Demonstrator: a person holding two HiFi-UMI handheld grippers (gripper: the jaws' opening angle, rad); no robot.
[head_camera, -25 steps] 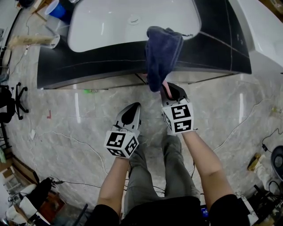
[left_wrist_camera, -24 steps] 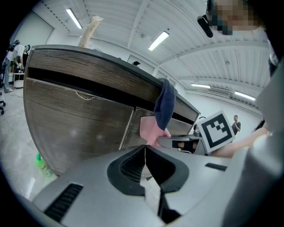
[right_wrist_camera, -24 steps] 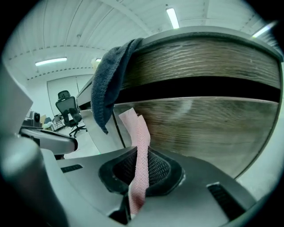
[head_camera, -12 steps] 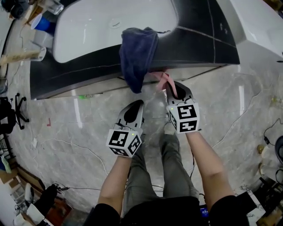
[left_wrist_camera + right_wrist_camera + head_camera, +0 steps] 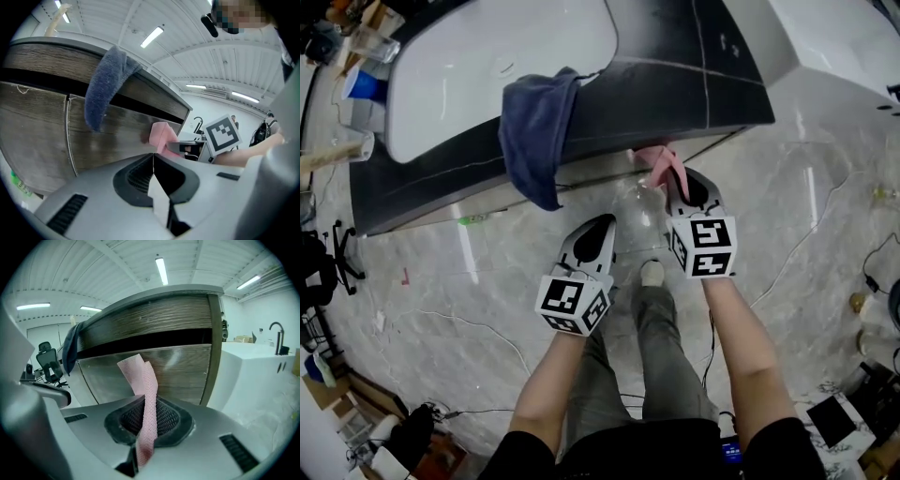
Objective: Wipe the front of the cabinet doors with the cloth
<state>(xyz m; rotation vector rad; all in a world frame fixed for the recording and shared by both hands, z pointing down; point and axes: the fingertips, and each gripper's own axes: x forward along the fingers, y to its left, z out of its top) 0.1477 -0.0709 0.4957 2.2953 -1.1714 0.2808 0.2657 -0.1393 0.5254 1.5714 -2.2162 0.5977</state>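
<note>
Near the cabinet door (image 5: 183, 373), the right gripper (image 5: 679, 187) pinches the pink cloth (image 5: 660, 161) by a thin strip. The left gripper (image 5: 598, 232), at its 8 o'clock, is clenched empty. Hard pressing may tug the pink cloth free.

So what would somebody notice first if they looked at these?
Probably the pink cloth pinched in the right gripper, held up close to the wooden cabinet door. Next comes the big blue towel, draped over the edge of the dark counter beside the white sink.
</note>
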